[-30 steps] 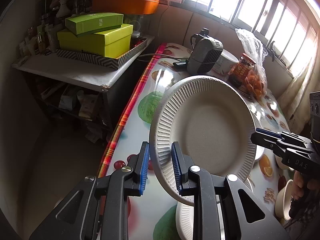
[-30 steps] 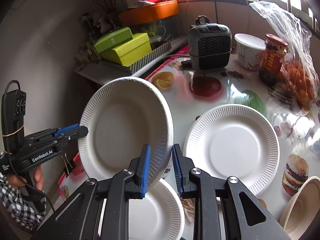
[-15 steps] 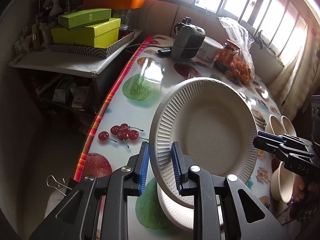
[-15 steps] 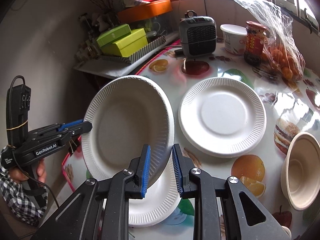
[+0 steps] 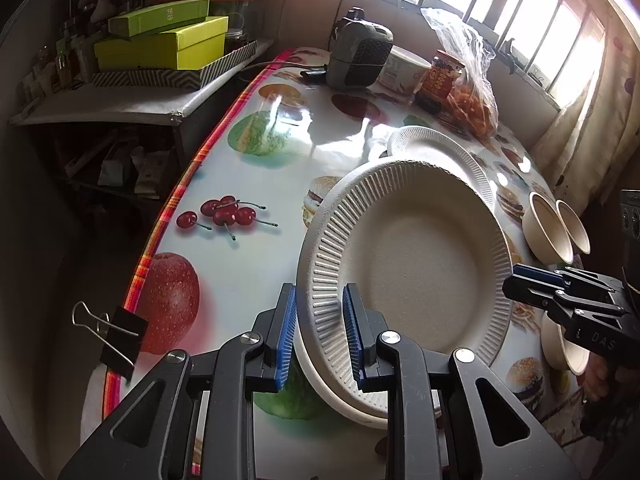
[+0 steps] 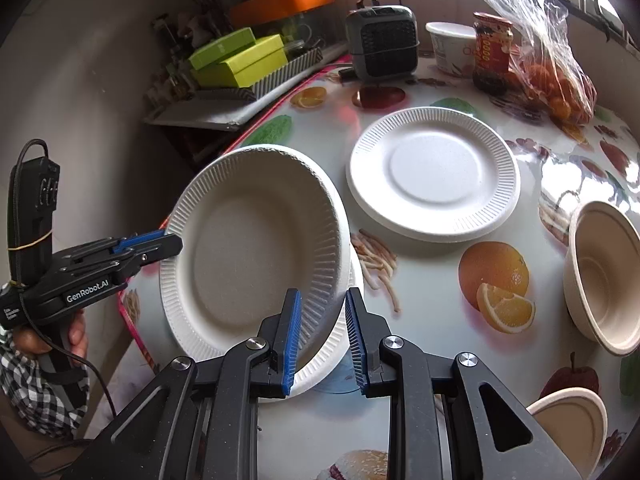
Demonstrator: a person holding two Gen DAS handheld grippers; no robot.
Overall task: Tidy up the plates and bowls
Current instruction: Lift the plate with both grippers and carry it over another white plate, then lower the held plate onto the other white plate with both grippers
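A white paper plate (image 5: 408, 256) (image 6: 256, 248) hangs tilted over the table, held at opposite rims. My left gripper (image 5: 320, 336) (image 6: 168, 244) is shut on its ribbed left rim. My right gripper (image 6: 320, 336) (image 5: 520, 280) is shut on the opposite rim. Just beneath lies a second white plate (image 5: 340, 396) (image 6: 332, 344) on the table, mostly covered by the held one. A third plate (image 6: 432, 176) (image 5: 420, 140) lies flat farther back. Beige bowls (image 5: 544, 228) (image 6: 600, 272) stand to the right, and another bowl (image 6: 568, 420) is at the near right.
At the back of the table (image 5: 256, 248) stand a small grey heater (image 6: 382, 48), a white tub (image 6: 452, 46), a jar (image 6: 490, 56) and a bag of oranges (image 6: 556, 80). A binder clip (image 5: 116, 336) grips the left table edge. A side shelf holds green boxes (image 5: 168, 40).
Both grippers have carried the plate down and back toward the near end of the table. It now hangs low over the plate lying there.
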